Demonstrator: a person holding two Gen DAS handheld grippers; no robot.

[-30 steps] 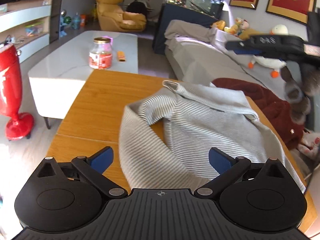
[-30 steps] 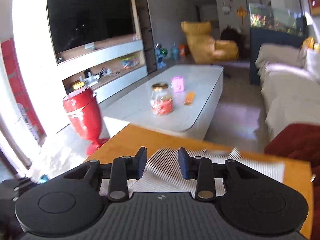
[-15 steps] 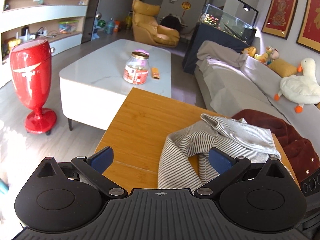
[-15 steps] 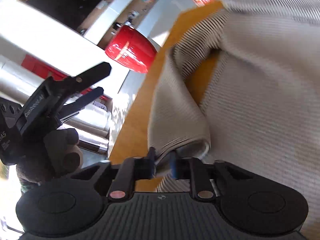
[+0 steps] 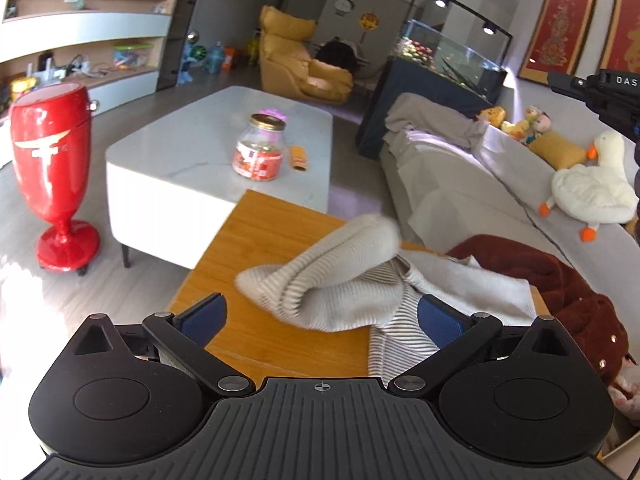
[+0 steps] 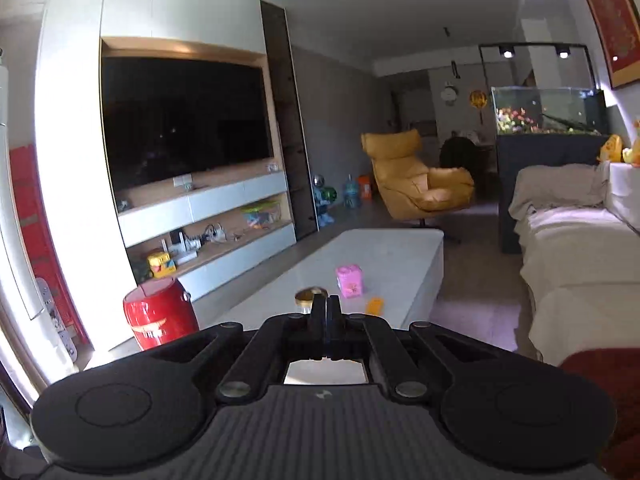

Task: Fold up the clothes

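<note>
Soft, light grey-and-white striped knit sweater (image 5: 344,292) lies bunched on the orange wooden table (image 5: 256,240) (best pinched at a hem), left gripper (image 5: 320,316) spread wide, right gripper (image 6: 326,312) closed on nothing.

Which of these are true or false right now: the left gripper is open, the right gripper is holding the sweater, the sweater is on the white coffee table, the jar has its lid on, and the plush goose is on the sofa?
1. The left gripper is open. True: its fingers stand wide apart, with nothing between them.
2. The right gripper is holding the striped sweater. False: its fingers are shut together, with no cloth between them.
3. The striped sweater lies on the white coffee table. False: it is bunched up on the wooden table.
4. The glass jar has its lid on. True.
5. The plush goose is on the sofa. True.
</note>
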